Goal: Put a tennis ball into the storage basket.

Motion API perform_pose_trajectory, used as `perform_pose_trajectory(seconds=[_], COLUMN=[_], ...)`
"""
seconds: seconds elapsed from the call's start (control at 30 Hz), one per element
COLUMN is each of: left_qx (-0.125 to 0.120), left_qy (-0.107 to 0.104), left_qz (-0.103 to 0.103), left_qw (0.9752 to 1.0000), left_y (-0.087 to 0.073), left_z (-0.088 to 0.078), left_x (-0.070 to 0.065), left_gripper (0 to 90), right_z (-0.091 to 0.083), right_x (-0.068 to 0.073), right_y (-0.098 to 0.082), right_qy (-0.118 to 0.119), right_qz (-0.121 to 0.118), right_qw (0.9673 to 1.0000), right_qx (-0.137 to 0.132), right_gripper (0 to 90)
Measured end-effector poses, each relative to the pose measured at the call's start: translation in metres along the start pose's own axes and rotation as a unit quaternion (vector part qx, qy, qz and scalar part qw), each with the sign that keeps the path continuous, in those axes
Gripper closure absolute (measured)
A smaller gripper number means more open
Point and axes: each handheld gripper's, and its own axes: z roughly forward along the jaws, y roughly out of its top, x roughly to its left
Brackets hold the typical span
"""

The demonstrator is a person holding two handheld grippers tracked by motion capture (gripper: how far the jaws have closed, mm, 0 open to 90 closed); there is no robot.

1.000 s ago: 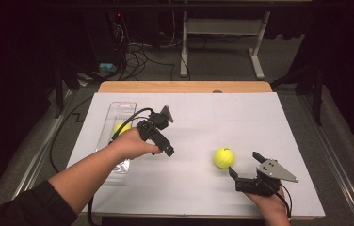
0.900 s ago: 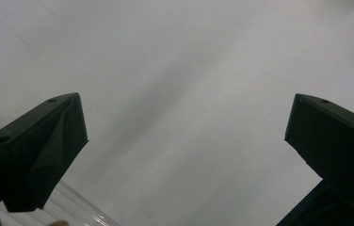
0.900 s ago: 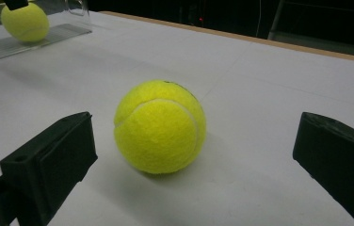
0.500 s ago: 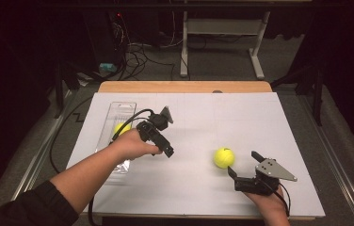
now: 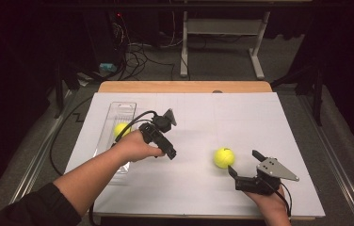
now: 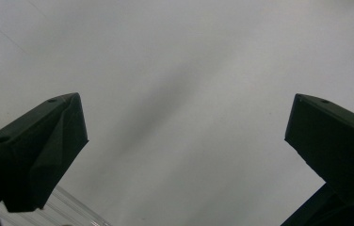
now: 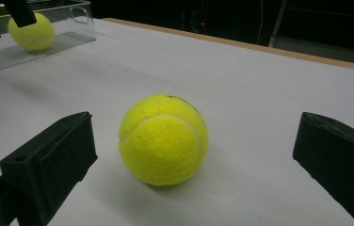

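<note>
Right claw [image 5: 243, 165] spread, lined up on tennis ball [image 5: 224, 157] at its 11 o'clock; next: advance, pinch.

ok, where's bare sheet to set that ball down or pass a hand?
Free: the far right of the white sheet, beyond the tennis ball; also the near middle between both forearms. Crowded: the left side, where the clear tray holds a second ball beside the left hand-held gripper.
</note>
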Motion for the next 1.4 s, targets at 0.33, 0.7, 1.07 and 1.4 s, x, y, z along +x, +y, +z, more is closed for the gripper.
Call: perform_pose_trajectory(seconds=[0.33,0.7,1.07,1.4], left_qx=[0.002,0.002,0.002,0.005], left_qy=[-0.002,-0.002,0.0,0.001], left_qz=[-0.003,-0.002,-0.001,0.0], left_qw=[1.0,1.0,1.0,1.0], left_y=[0.0,-0.003,-0.004,-0.004], left_z=[-0.001,-0.002,-0.003,-0.002], left_x=[0.001,0.002,0.003,0.002], left_gripper=[0.7,0.7,0.7,1.0], right_z=[0.007,0.025,0.039,0.046], right_x=[0.002,0.008,0.012,0.013], right_y=[0.013,0.028,0.033,0.027], right_qy=[0.003,0.011,0.014,0.015], right_qz=[-0.003,-0.006,-0.016,-0.015], right_qw=[1.0,0.9999,0.9996,0.999], right_qx=[-0.001,0.005,0.017,0.039], right_gripper=[0.0,0.0,0.0,0.0])
